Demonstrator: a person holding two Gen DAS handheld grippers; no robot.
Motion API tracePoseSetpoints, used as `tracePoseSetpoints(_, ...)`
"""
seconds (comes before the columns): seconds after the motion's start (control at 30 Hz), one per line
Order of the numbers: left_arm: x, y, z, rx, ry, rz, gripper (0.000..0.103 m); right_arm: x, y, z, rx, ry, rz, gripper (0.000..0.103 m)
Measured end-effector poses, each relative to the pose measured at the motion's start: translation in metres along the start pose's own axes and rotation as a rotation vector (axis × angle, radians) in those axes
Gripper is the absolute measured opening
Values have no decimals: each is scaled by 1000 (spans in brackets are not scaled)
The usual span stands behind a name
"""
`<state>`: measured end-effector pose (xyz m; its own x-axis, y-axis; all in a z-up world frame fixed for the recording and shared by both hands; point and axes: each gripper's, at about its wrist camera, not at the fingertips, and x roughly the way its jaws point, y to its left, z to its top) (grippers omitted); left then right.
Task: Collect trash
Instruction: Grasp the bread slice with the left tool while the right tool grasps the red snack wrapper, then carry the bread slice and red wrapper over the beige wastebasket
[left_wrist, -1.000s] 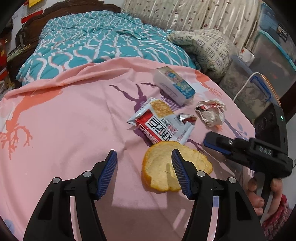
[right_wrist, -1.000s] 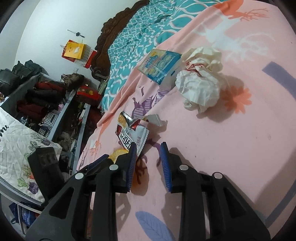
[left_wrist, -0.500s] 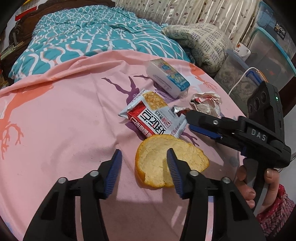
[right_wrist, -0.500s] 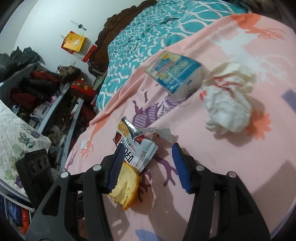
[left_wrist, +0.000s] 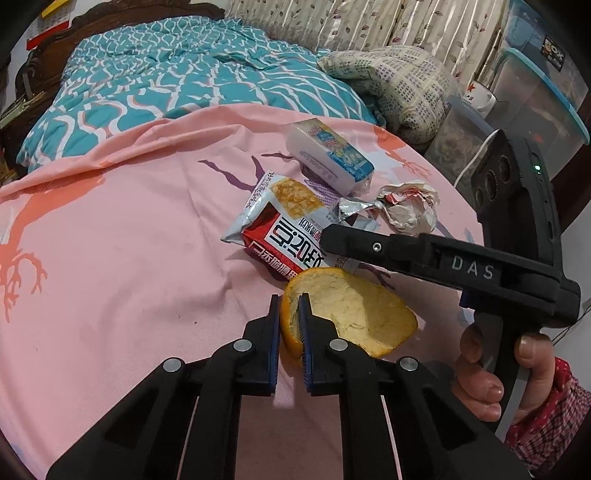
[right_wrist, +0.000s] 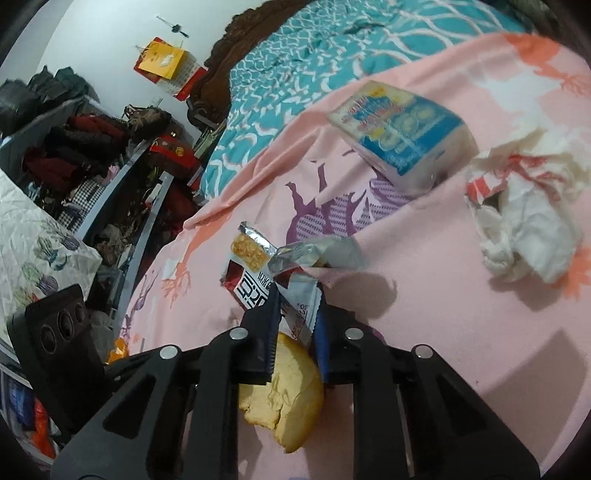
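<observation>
A large piece of orange peel (left_wrist: 354, 314) lies pith-up on the pink sheet (left_wrist: 129, 258). My left gripper (left_wrist: 288, 317) is shut on the peel's left rim. Just beyond it lies a torn red and white cracker wrapper (left_wrist: 284, 225). My right gripper (right_wrist: 297, 317) is shut on that wrapper's (right_wrist: 255, 284) near corner, with the peel (right_wrist: 288, 391) under its fingers. In the left wrist view the right gripper (left_wrist: 328, 236) reaches in from the right over the wrapper, a hand (left_wrist: 495, 369) on its handle. A crumpled paper ball (left_wrist: 406, 206) and a blue and white pack (left_wrist: 328, 155) lie farther back.
A teal patterned quilt (left_wrist: 184, 85) covers the far half of the bed, with a folded blanket (left_wrist: 399, 85) at its right. Plastic storage bins (left_wrist: 535, 92) stand beyond the bed's right edge. Cluttered shelves (right_wrist: 74, 166) line the left side in the right wrist view.
Both grippers went from open to shut: the left one on the peel's rim, the right one, after sliding in over the peel, on the wrapper's corner.
</observation>
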<state>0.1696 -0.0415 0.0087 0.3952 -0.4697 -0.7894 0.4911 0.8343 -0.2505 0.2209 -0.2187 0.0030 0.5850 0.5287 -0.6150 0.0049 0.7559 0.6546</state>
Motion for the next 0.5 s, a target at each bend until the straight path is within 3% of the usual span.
tracePoseSetpoints(0.23,-1,0,0,9,-2,-24,8,-33,-19,-14,72,-97,-29,18)
tracePoseSetpoints(0.5,0,-7,-1,37,-3,-10,8,-72,-43,-44,130,-136,-44,18)
